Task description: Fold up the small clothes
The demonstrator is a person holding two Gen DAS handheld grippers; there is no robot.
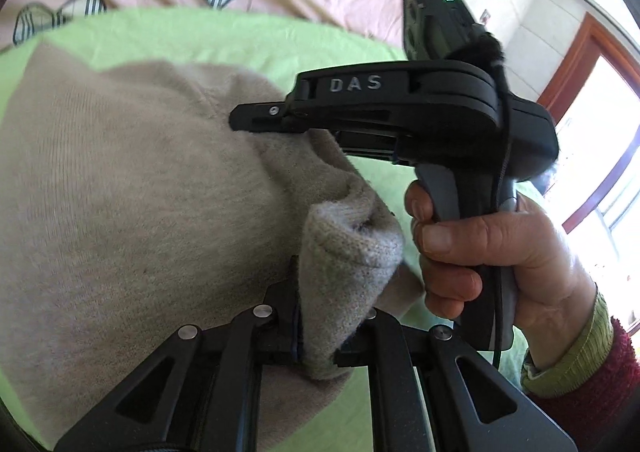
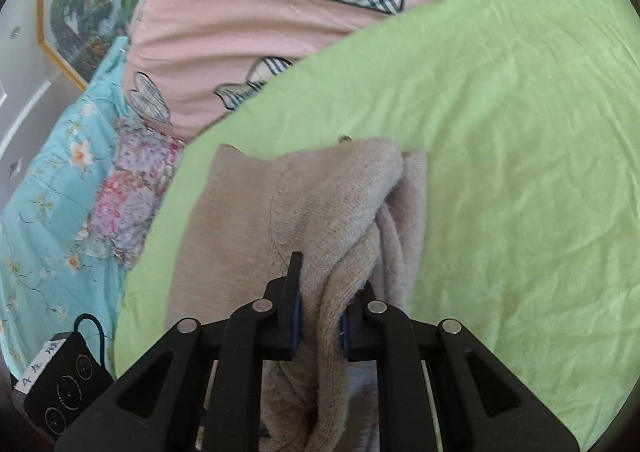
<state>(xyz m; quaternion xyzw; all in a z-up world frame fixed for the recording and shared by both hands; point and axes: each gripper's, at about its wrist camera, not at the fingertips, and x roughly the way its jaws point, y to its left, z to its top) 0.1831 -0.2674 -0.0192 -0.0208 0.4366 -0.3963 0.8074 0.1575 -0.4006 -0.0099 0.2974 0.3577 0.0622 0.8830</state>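
Observation:
A beige knit garment (image 1: 132,188) lies on a green sheet (image 1: 224,36). My left gripper (image 1: 320,316) is shut on a bunched edge of the garment, with cloth pinched between its pads. My right gripper (image 1: 256,118) shows in the left wrist view as a black handheld tool, its tip pressed into a fold of the same garment. In the right wrist view my right gripper (image 2: 324,316) is shut on a thick fold of the beige garment (image 2: 240,204), which drapes between the jaws over the green sheet (image 2: 520,156).
A pink quilt with plaid hearts (image 2: 304,20) lies beyond the green sheet. A blue floral cover (image 2: 52,212) and a black device (image 2: 64,384) sit at the left. A window with a wooden frame (image 1: 600,124) is at the right.

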